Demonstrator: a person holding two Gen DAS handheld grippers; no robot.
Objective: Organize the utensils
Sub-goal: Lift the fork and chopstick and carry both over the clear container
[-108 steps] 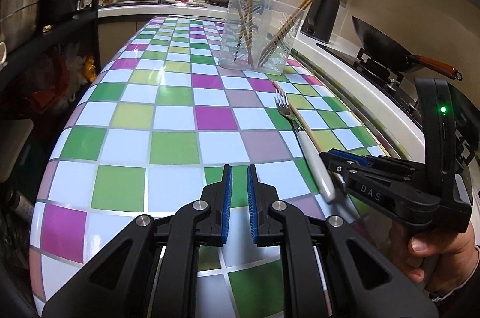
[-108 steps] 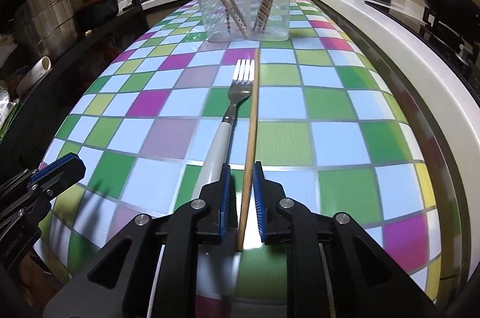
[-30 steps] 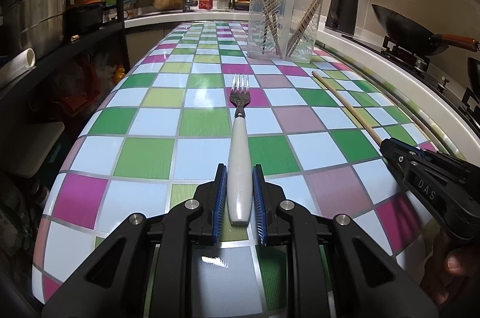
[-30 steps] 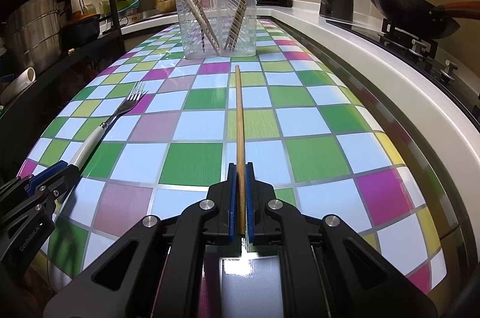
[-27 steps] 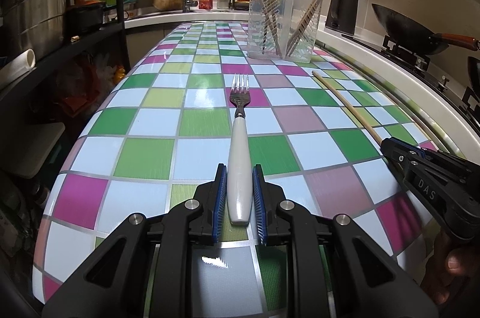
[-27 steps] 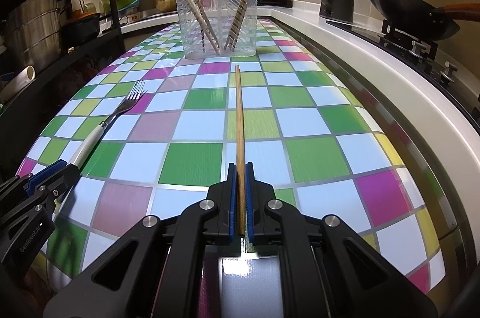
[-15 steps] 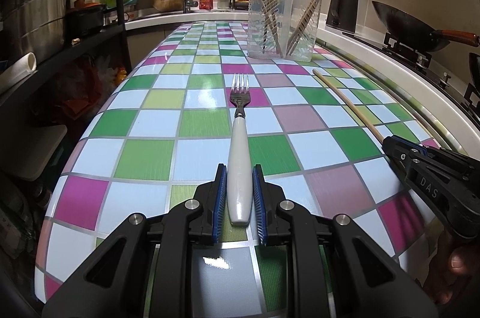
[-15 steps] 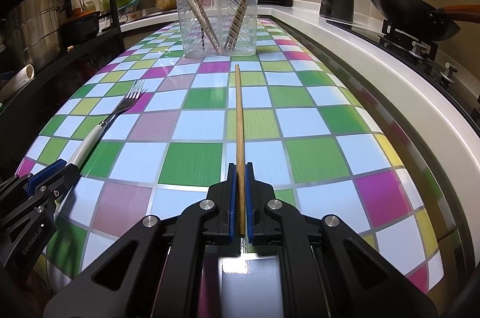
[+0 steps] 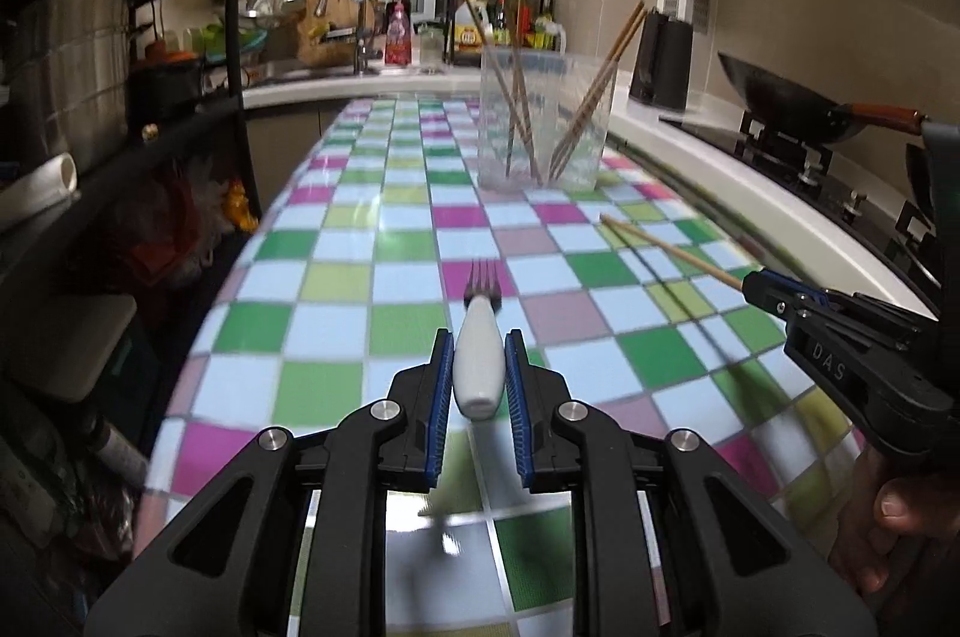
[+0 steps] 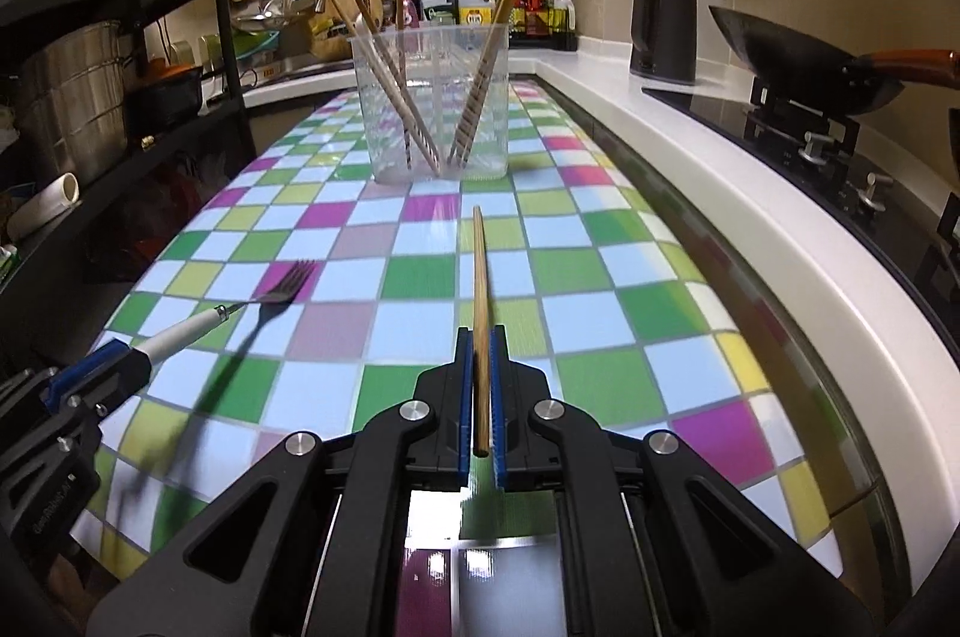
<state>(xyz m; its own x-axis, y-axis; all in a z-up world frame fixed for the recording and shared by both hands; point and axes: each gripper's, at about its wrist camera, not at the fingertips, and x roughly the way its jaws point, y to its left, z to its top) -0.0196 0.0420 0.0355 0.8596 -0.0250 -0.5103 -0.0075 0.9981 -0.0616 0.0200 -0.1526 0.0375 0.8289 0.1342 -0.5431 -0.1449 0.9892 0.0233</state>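
Observation:
My left gripper (image 9: 478,337) is shut on the white handle of a fork (image 9: 478,358), which hangs above the checkered table with its tines pointing away. My right gripper (image 10: 479,334) is shut on a wooden chopstick (image 10: 479,271), also lifted off the table. From the right wrist view the fork (image 10: 282,292) and left gripper (image 10: 114,367) show at the left. The chopstick (image 9: 666,247) and right gripper (image 9: 762,286) appear at the right of the left wrist view. A clear plastic holder (image 10: 432,96) with several chopsticks stands further back on the table; it is also in the left view as the holder (image 9: 543,120).
The checkered table (image 10: 630,385) runs between a black shelf rack (image 9: 180,96) with a steel pot on the left and a white counter (image 10: 750,193) on the right. A wok (image 10: 798,60) sits on the stove, a black kettle (image 10: 663,24) behind it. A hand (image 9: 894,535) holds the right gripper.
Both grippers have risen, lifting the fork and the chopstick off the table; shadows now show beneath them. The holder looks a little nearer.

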